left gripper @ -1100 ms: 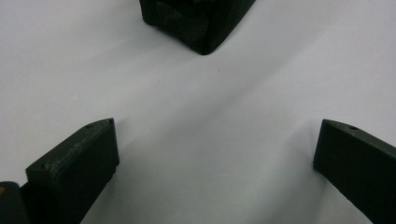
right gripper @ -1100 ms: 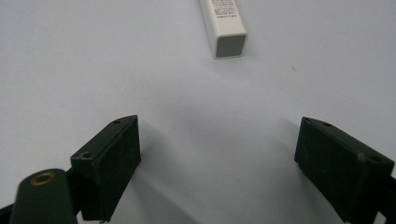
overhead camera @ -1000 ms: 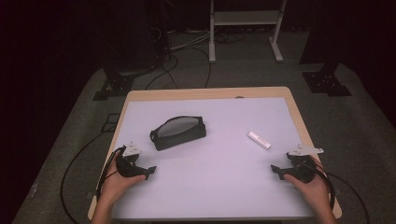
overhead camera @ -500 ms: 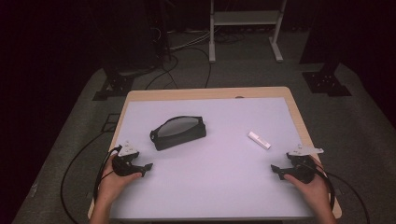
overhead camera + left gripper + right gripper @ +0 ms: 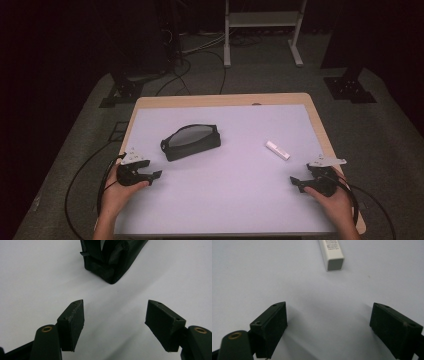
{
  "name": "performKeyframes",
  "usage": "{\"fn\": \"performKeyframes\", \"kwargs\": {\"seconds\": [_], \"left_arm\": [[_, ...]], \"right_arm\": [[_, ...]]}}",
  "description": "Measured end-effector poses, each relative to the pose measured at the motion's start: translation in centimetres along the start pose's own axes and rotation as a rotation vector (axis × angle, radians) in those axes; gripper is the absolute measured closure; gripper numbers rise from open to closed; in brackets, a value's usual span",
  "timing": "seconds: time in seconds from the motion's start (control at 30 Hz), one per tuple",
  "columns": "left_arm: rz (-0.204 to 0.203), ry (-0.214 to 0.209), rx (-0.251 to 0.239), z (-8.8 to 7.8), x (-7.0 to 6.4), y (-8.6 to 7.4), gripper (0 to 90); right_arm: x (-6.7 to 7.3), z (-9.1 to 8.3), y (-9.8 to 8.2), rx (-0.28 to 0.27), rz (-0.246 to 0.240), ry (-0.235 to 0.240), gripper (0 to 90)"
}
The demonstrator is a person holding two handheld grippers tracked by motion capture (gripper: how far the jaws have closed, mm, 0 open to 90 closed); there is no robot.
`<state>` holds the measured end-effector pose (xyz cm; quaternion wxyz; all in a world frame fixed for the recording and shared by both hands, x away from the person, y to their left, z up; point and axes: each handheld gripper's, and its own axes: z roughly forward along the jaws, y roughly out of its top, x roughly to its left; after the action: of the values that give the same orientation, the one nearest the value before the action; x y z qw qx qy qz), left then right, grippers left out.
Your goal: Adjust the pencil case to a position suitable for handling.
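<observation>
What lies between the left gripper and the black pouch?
Nothing: bare white tabletop separates the left gripper from the black pouch in the left gripper view; its jaws, just closing, hold nothing.

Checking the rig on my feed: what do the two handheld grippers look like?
Both the left gripper and right gripper are black, each topped by a grey three-cornered plate and trailing a black cable. Their jaws are blocky black pads on arms with brass-coloured pivot rings. No sleeves show.

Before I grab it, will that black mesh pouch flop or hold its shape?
The black mesh pouch looks like soft fabric, so it will probably sag when lifted by one end. Its folded corner suggests it will crumple under a pinch. It seems light and may slide on the smooth table.
</observation>
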<state>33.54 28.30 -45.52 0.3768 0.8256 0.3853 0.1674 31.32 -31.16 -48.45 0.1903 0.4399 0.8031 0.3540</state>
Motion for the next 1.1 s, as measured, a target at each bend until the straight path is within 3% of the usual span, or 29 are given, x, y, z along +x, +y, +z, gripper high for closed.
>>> {"fn": "performKeyframes", "kwargs": {"seconds": [0.6, 1.1], "left_arm": [[0.018, -0.028, -0.026, -1.2, -0.3, 2.5, 36.5], [0.068, -0.065, -0.054, -1.4, -0.8, 5.2, 38.5]], "right_arm": [[0.0, 0.0, 0.0, -0.001, 0.0, 0.0, 13.3], [0.0, 0.0, 0.0, -0.001, 0.0, 0.0, 13.3]]}}
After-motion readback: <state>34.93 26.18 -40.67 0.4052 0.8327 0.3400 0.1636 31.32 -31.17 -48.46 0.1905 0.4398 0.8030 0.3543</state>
